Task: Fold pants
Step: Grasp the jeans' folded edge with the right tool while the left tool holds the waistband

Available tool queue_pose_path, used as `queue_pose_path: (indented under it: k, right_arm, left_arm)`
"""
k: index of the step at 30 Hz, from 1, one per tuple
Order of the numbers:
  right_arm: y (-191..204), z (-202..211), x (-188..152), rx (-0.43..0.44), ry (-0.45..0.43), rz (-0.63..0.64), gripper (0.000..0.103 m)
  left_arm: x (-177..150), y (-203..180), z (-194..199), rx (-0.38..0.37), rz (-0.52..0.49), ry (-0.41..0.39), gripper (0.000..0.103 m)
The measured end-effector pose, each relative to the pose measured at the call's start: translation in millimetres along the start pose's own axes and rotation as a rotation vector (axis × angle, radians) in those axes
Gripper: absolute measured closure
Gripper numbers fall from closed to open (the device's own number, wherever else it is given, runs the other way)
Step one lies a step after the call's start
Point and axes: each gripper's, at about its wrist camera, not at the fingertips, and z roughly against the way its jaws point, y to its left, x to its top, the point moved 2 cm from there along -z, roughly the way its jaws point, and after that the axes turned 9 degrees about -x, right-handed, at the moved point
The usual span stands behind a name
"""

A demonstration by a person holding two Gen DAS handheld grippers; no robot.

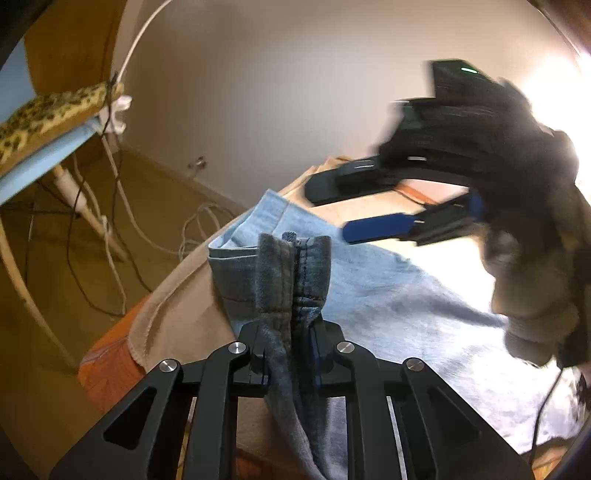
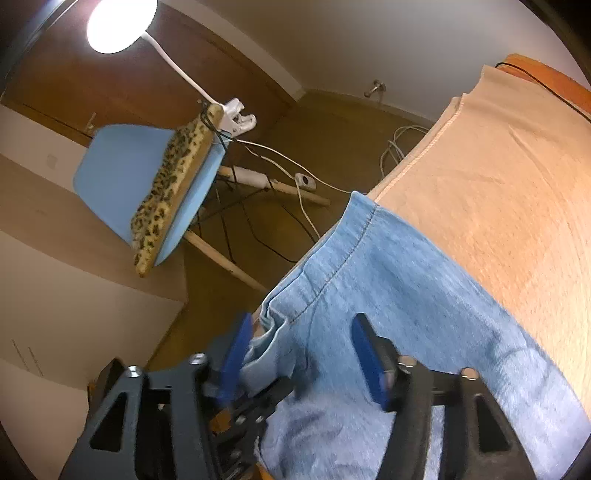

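Light blue denim pants (image 1: 388, 295) lie spread on a peach cloth (image 1: 177, 306). My left gripper (image 1: 291, 332) is shut on a bunched fold of the pants' seam, which sticks up between its fingers. In the left wrist view my right gripper (image 1: 328, 213) hovers blurred above the pants' far hem, held by a gloved hand (image 1: 535, 280), its jaws apart. In the right wrist view the right gripper (image 2: 301, 328) stands open over the pants (image 2: 406, 288) near their stitched hem, at the edge of the peach cloth (image 2: 498, 184). Its blue pads (image 2: 364, 343) do not press the fabric.
The surface's edge drops to a brown floor with white and black cables (image 2: 306, 218) and a power strip (image 2: 306, 181). A blue chair (image 2: 122, 173) with a leopard-print cushion (image 2: 173, 184) stands beyond the edge. A lit lamp (image 2: 118, 22) is clipped to it. Orange bedding (image 1: 107, 369) shows under the cloth.
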Motion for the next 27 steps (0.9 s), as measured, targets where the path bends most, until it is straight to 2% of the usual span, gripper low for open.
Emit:
queue_pose_path:
  k: [2,5,8,11,14,16,18,21,23,27]
  right_arm:
    - [9,-10,5,-0.023,0.034,0.020,0.037]
    - [20,-20,8,-0.054,0.074,0.058,0.035]
    - [27,-30,7,-0.090,0.116,0.102,0.032]
    - [25,-38,3,-0.156,0.158,0.137,0.031]
    - [17,-39,-1,-0.228,0.159,0.155,0.033]
    - [6,-36,-1,-0.229,0.149,0.114,0.039]
    - [-10,-27,-2,-0.218,0.122,0.054,0.068]
    - [-18,-12,-8,-0.186,0.075,0.049,0.092]
    - [-18,4,-15,-0.179,0.031,0.062,0.097]
    - [-25,35,-27,-0.192,-0.040,0.020,0.098]
  left_arm:
    - [-1,-9,4,-0.013,-0.040,-0.014,0.092]
    - [-7,-36,11,-0.037,-0.171,-0.035,0.093]
    - [-17,-58,13,-0.074,-0.252,-0.033,0.094]
    - [-26,-73,12,-0.100,-0.297,-0.015,0.094]
    - [-29,-79,9,-0.130,-0.297,-0.003,0.094]
    - [-30,-81,10,-0.147,-0.289,0.001,0.094]
    - [-30,-86,13,-0.162,-0.290,0.001,0.094]
    - [-29,-95,17,-0.174,-0.300,0.001,0.094]
    - [-27,-100,20,-0.190,-0.295,0.005,0.094]
    - [-25,-121,30,-0.209,-0.327,0.001,0.094]
